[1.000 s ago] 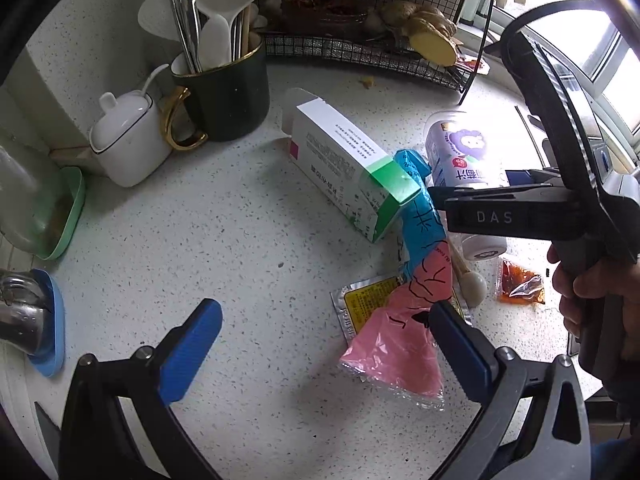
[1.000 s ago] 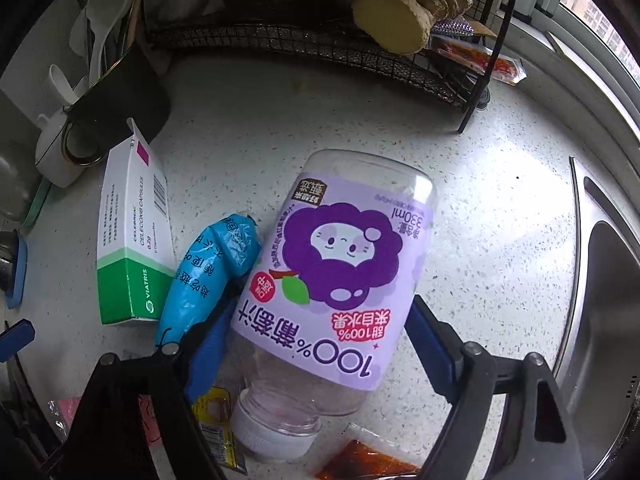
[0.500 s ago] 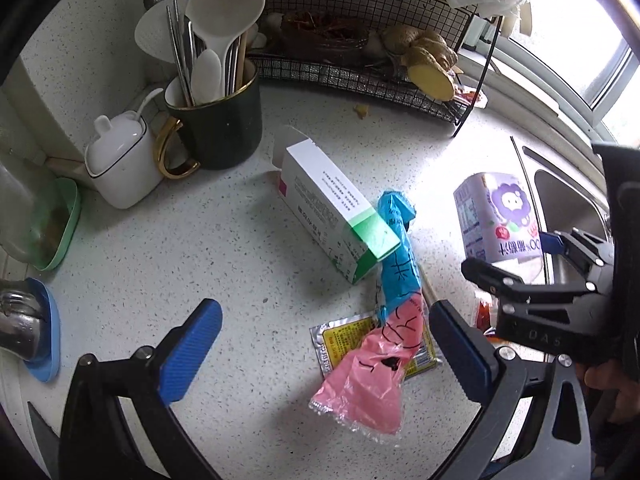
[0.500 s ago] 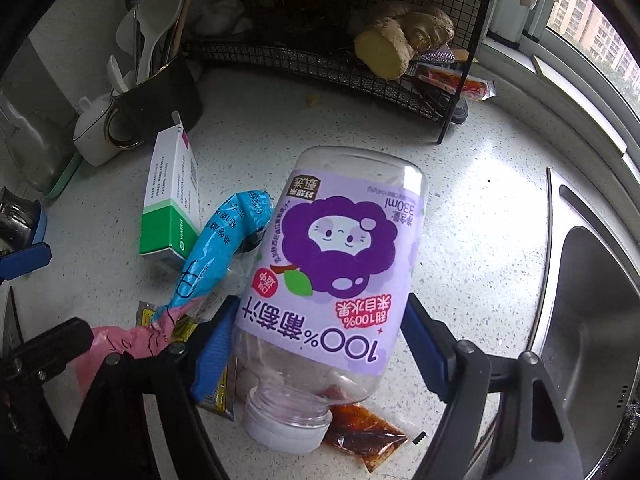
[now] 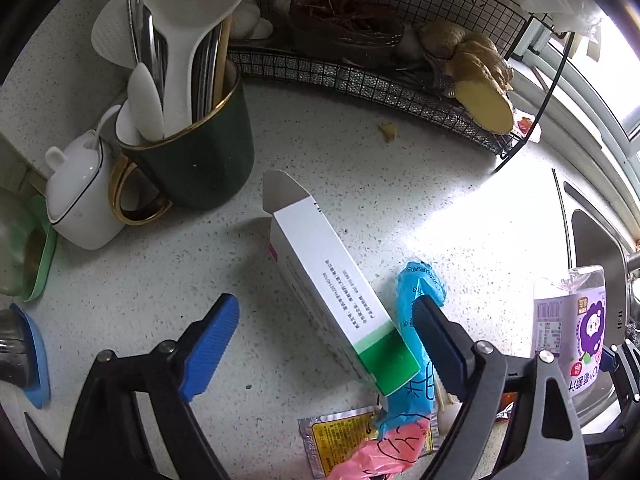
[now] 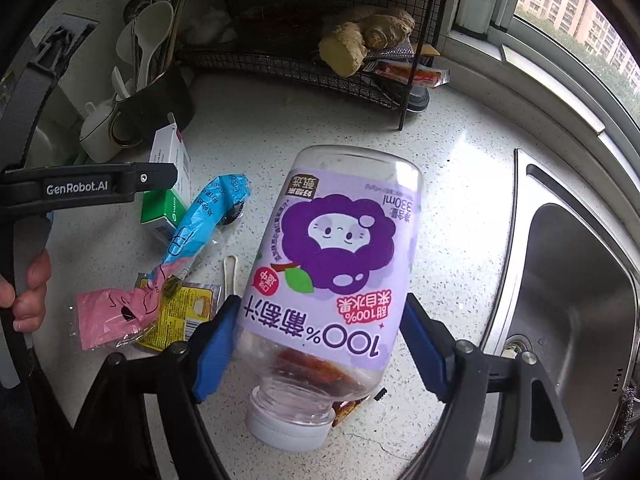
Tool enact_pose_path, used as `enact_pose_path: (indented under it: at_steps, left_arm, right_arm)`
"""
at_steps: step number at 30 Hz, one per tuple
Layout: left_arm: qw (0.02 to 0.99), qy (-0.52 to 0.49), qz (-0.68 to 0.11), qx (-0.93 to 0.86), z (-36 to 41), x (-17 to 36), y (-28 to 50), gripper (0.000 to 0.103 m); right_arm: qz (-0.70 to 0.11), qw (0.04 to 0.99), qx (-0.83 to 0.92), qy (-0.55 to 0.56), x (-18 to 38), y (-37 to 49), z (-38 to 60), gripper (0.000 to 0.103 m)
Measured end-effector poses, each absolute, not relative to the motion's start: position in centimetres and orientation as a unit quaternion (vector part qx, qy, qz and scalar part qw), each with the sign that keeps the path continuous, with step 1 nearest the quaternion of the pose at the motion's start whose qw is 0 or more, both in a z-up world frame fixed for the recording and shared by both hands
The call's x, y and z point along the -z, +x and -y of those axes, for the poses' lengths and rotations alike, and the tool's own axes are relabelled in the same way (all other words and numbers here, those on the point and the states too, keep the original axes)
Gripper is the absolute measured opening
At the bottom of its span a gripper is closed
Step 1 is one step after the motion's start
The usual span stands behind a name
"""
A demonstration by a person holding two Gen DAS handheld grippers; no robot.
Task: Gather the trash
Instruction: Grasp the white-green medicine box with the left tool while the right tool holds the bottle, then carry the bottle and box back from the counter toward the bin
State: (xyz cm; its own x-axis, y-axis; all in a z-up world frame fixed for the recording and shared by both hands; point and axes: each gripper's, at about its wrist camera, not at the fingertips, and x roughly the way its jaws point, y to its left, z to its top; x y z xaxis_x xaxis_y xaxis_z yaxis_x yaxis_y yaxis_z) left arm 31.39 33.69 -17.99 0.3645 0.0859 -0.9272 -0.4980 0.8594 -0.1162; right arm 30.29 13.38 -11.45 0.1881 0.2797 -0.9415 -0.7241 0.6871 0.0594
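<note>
My right gripper (image 6: 318,354) is shut on an empty purple-labelled juice bottle (image 6: 332,264), held above the counter with its white cap toward me; the bottle also shows in the left wrist view (image 5: 570,328). My left gripper (image 5: 324,344) is open and empty, its fingers either side of a white and green carton (image 5: 340,292) lying on the counter. Beside the carton lies a blue and pink plastic wrapper (image 5: 416,364) over a yellow sachet (image 5: 340,436). The same carton (image 6: 168,184), wrapper (image 6: 192,236) and sachet (image 6: 180,312) show in the right wrist view.
A dark green mug of utensils (image 5: 192,136) and a white pot (image 5: 80,192) stand at the back left. A black wire rack with ginger (image 5: 480,84) runs along the back. A steel sink (image 6: 576,320) lies right. A small white spoon (image 6: 230,272) lies on the counter.
My right gripper has lifted the bottle up and to the right, away from the other trash. My left gripper has moved forward, so the carton now lies between its open fingers.
</note>
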Motion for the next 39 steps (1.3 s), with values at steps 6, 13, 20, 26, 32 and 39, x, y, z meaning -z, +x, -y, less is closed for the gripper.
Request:
enact_pose_path:
  at_steps: [6, 13, 20, 26, 32, 39]
  left_arm:
    - [0.793, -0.186, -0.552, -0.181, -33.7, 19.9, 31.8, 0.055]
    - [0.788, -0.19, -0.56, -0.171, -33.3, 20.9, 30.8, 0.026]
    - [0.818, -0.169, -0.525, -0.163, -30.5, 17.1, 28.1, 0.024]
    - [0.844, -0.142, -0.503, -0.121, -26.5, 13.0, 26.3, 0.024]
    - [0.86, -0.115, -0.49, -0.081, -21.8, 10.7, 24.6, 0.024]
    - [0.871, -0.083, -0.485, -0.019, -15.7, 8.5, 22.9, 0.024]
  right_arm:
    - [-0.548, 0.74, -0.333, -0.202, 12.2, 31.7, -13.1, 0.075]
    - [-0.545, 0.742, -0.337, -0.198, 12.8, 32.2, -12.8, 0.075]
    - [-0.533, 0.752, -0.344, -0.179, 10.4, 30.6, -11.2, 0.075]
    - [-0.523, 0.762, -0.344, -0.167, 8.7, 29.5, -9.0, 0.074]
    - [-0.507, 0.778, -0.335, -0.161, 6.8, 28.4, -5.3, 0.074]
    - [-0.487, 0.8, -0.317, -0.152, 4.4, 26.3, 0.0, 0.074]
